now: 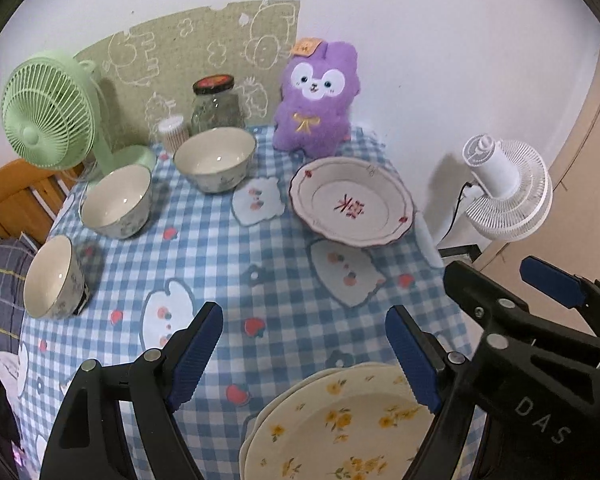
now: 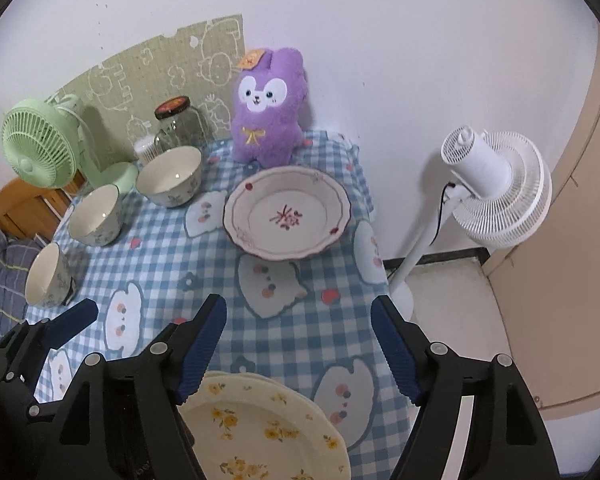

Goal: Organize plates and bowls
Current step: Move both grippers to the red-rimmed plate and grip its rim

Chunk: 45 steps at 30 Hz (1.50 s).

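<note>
Two cream plates with yellow flowers (image 1: pixel 340 420) (image 2: pixel 268 428) lie stacked at the near edge of the checked tablecloth (image 1: pixel 228 248). My left gripper (image 1: pixel 304 356) hovers open above them, with nothing between its blue pads. My right gripper (image 2: pixel 300 350) is open just to its right, over the same stack and also holding nothing. A deep white plate with a red motif (image 1: pixel 352 204) (image 2: pixel 288 212) sits at the far right. Three white bowls run along the left side: far (image 1: pixel 216 160), middle (image 1: pixel 116 200) and near (image 1: pixel 52 276).
At the back of the table stand a purple plush toy (image 1: pixel 316 100), a glass jar (image 1: pixel 216 104), a small toothpick pot (image 1: pixel 174 132) and a green desk fan (image 1: pixel 48 112). A white pedestal fan (image 2: pixel 496 192) stands on the floor past the table's right edge.
</note>
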Motion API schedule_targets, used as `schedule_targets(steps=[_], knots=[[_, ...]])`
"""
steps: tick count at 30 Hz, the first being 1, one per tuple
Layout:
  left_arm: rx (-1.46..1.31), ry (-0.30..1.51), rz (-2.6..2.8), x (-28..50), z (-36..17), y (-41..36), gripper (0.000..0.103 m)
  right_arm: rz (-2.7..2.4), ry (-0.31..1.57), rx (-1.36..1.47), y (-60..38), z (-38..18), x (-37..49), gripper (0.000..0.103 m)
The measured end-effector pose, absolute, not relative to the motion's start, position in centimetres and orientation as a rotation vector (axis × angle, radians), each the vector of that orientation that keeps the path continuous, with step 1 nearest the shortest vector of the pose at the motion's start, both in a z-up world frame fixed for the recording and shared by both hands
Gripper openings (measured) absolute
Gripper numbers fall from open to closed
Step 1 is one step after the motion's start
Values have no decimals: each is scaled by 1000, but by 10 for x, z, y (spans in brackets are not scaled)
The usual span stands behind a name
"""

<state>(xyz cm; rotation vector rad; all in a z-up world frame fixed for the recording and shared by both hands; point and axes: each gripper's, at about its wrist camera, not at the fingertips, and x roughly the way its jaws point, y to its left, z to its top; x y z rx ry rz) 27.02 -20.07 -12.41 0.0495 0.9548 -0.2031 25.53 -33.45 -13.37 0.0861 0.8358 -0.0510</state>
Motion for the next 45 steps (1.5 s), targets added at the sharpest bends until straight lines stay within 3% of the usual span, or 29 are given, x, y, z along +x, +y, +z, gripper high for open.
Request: schedule_targets(steps=[19, 28, 45], knots=[[98, 892, -211, 324, -102, -225, 85, -57, 797, 93, -354, -110, 312, 80], [98, 881, -184, 366, -132, -232, 84, -58, 786, 80, -361, -137, 357, 80], [74, 940, -159, 434, -206, -241, 68, -124, 834, 174, -383, -205, 420, 79]])
